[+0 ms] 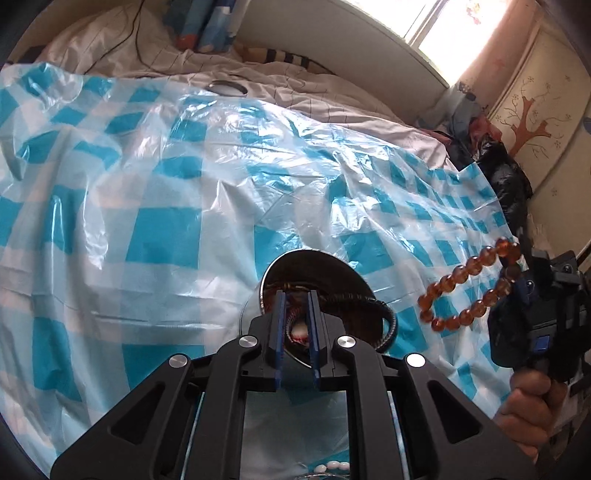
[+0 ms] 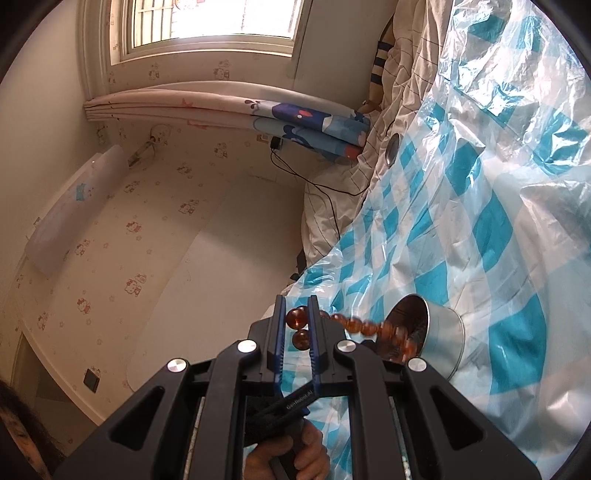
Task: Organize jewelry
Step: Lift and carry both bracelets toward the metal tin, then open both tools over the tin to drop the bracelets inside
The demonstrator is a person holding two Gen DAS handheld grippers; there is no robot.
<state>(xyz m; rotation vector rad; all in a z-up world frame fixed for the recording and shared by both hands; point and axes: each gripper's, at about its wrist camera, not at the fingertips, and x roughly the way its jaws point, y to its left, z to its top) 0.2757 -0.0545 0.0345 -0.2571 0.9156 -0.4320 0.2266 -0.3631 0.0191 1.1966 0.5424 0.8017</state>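
A round metal tin [image 1: 354,273] stands on the blue-and-white checked plastic sheet [image 1: 155,206]; a dark braided cord [image 1: 388,317] hangs over its rim. My left gripper [image 1: 295,325] is over the tin's mouth, jaws nearly together around a small white-and-red piece [image 1: 300,334]. My right gripper [image 2: 297,325] is shut on an amber bead bracelet [image 2: 299,319], held in the air to the right of the tin; the loop hangs toward the tin [image 2: 439,332]. The bracelet [image 1: 469,291] and right gripper [image 1: 517,284] also show at the right of the left wrist view.
The sheet covers a bed with a pale quilt [image 1: 258,77]. A round metal lid [image 1: 226,88] lies at the sheet's far edge. White beads [image 1: 334,466] lie near the bottom. A black cable [image 2: 332,199] runs over the bed edge. A wall and window [image 2: 210,22] are behind.
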